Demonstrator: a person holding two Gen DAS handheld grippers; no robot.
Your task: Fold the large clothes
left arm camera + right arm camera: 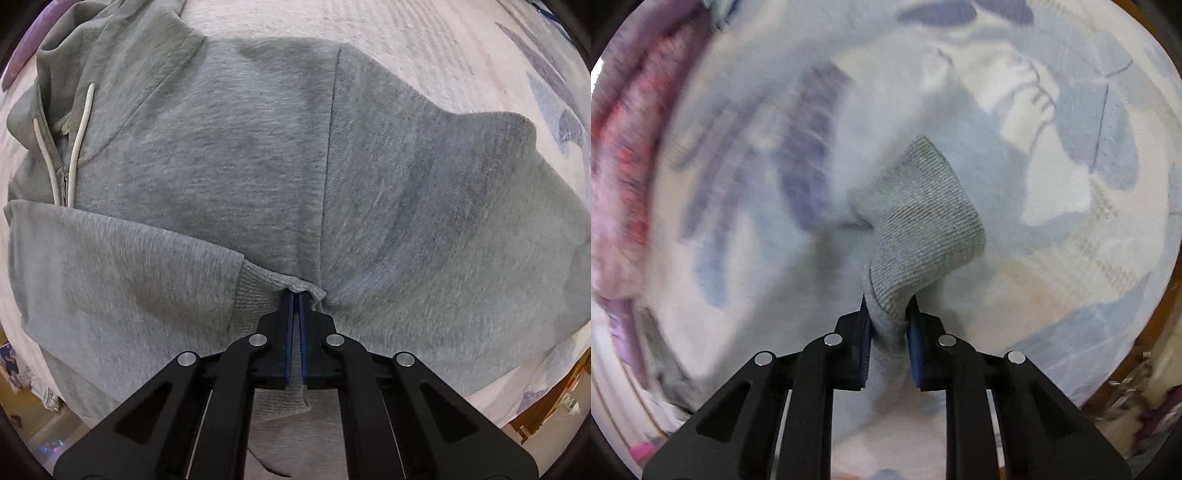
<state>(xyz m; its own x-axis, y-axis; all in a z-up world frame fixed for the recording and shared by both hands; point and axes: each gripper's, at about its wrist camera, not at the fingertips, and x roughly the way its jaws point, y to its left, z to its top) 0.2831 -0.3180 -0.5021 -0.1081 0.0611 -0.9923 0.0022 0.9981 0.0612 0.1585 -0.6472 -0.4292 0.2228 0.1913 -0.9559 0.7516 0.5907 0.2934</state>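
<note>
Left gripper (296, 295) pinching hoodie (229, 177) cuff edge at 6 o'clock; right gripper (889, 308) clamping other cuff (923, 221). Thin pinch risks slipping when lifted.

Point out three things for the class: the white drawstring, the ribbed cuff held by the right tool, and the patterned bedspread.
white drawstring (82, 127): left wrist view, on the middle of the right-hand cord.
ribbed cuff (931, 221): right wrist view, on its ribbed knit face.
patterned bedspread (424, 33): left wrist view, on bare cover beyond the hoodie.
</note>
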